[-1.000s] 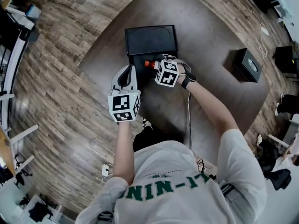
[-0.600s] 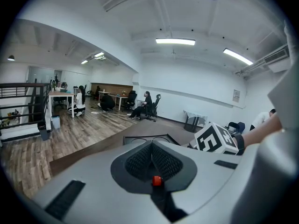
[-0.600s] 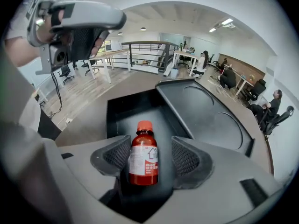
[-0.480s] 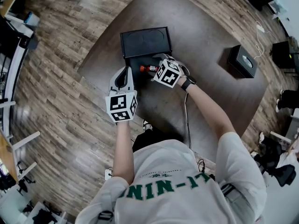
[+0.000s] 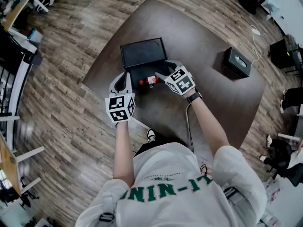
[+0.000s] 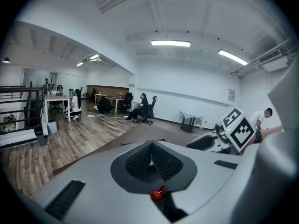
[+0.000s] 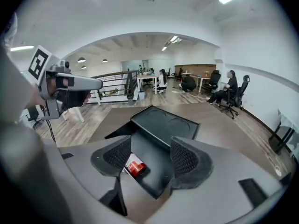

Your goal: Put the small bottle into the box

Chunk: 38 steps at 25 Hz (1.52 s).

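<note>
The small red bottle lies on its side in the tray of the black box, whose lid stands open behind it. In the right gripper view the bottle rests on the tray floor, below and beyond the jaws. My right gripper is open with nothing between its pads; in the head view it sits just right of the bottle. My left gripper is at the box's left front corner. Its pads meet, shut, with nothing seen between them.
A second small black box stands at the right of the brown table. A cable hangs along my right arm. The table's front edge runs just below the grippers. Wooden floor, desks and seated people lie farther off.
The right gripper has let go of the bottle and drawn back to the right. The bottle now lies in the box. The left gripper stays at the box's left side.
</note>
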Each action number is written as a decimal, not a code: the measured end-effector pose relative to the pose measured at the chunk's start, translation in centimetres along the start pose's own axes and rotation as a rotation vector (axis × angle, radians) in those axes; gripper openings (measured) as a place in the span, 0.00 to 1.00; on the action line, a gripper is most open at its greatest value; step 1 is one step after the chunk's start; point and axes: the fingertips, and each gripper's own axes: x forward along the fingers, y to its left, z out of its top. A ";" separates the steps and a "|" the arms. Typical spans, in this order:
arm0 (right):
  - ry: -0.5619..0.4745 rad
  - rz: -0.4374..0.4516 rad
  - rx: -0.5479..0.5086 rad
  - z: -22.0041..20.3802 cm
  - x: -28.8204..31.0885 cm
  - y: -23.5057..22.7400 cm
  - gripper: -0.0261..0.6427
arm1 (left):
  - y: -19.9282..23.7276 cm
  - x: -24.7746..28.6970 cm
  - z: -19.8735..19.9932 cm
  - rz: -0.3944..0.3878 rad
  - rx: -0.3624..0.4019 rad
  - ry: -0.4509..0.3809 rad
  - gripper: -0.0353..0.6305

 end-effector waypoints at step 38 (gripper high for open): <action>-0.653 -0.538 0.188 11.0 -25.5 6.8 0.21 | -6.5 -15.6 10.5 0.092 0.162 -0.313 0.08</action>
